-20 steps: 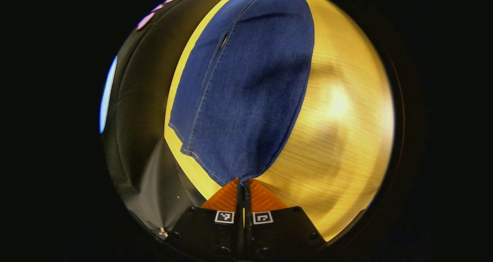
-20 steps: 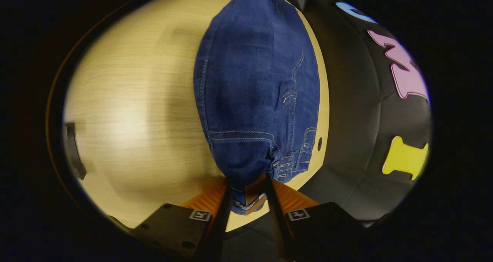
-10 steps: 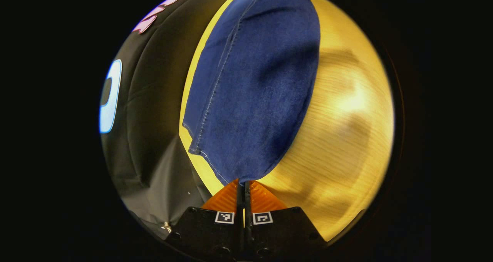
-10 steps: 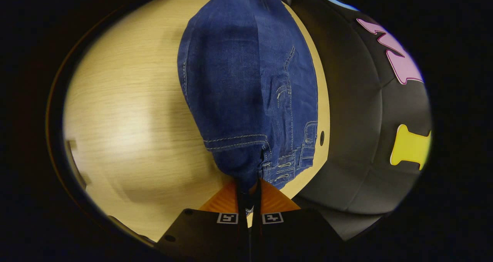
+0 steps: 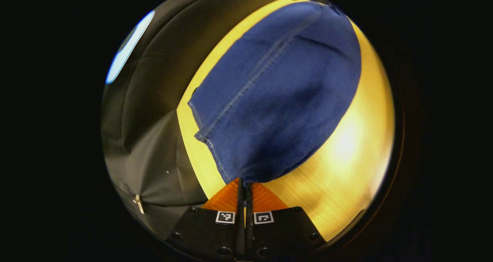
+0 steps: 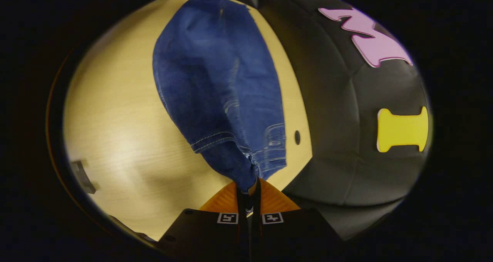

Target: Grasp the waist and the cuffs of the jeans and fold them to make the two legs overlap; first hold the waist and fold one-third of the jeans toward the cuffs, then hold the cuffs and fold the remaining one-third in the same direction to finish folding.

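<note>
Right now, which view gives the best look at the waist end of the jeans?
The right gripper view: the jeans show waistband stitching and belt loops beside the right gripper, which pinches them. The left gripper view shows the cuff end, with hem and seam, in the left gripper.

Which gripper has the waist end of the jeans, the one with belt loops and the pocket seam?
The right gripper: the jeans it is shut on show belt loops and pocket stitching. The left gripper clamps the plain hemmed cuff end.
</note>
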Tool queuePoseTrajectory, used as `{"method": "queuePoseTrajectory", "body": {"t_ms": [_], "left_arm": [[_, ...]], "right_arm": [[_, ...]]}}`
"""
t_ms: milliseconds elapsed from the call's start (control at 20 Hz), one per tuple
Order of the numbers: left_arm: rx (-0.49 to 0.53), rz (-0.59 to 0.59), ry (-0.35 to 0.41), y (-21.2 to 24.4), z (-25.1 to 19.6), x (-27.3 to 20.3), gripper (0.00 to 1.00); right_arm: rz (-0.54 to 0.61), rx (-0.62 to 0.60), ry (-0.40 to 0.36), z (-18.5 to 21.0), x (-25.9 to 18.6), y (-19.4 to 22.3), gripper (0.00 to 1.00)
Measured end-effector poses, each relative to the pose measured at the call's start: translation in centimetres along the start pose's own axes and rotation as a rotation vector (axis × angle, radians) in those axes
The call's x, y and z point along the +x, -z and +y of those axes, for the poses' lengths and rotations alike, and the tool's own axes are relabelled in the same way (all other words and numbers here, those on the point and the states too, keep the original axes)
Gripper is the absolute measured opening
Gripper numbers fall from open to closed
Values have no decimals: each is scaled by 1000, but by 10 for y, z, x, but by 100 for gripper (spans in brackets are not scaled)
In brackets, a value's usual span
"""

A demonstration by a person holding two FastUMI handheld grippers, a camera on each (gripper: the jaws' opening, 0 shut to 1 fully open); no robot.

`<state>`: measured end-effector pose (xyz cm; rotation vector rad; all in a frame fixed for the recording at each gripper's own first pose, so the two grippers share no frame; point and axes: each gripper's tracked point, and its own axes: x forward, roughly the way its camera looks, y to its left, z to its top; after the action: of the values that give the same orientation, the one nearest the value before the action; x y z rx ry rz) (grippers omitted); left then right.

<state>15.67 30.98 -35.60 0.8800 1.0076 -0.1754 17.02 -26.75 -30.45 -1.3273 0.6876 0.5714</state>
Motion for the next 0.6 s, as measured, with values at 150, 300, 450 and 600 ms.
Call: {"method": "queuePoseTrajectory", "body": {"t_ms": [150,300,450,600], "left_arm": [[-112,-39,12,-17,18,-15,1],[-183,-57,29,-36,43,-23,1],[-297,-45,45,-51,63,-22,1],[-492,-29,82,-74,80,-22,1]], "right_arm": [[-23,56,15,-28,-18,-31,7],[-29,124,8,-63,-17,-49,7],[-23,214,9,-97,-2,-54,7],[1,343,-5,-125,21,-54,7]]}}
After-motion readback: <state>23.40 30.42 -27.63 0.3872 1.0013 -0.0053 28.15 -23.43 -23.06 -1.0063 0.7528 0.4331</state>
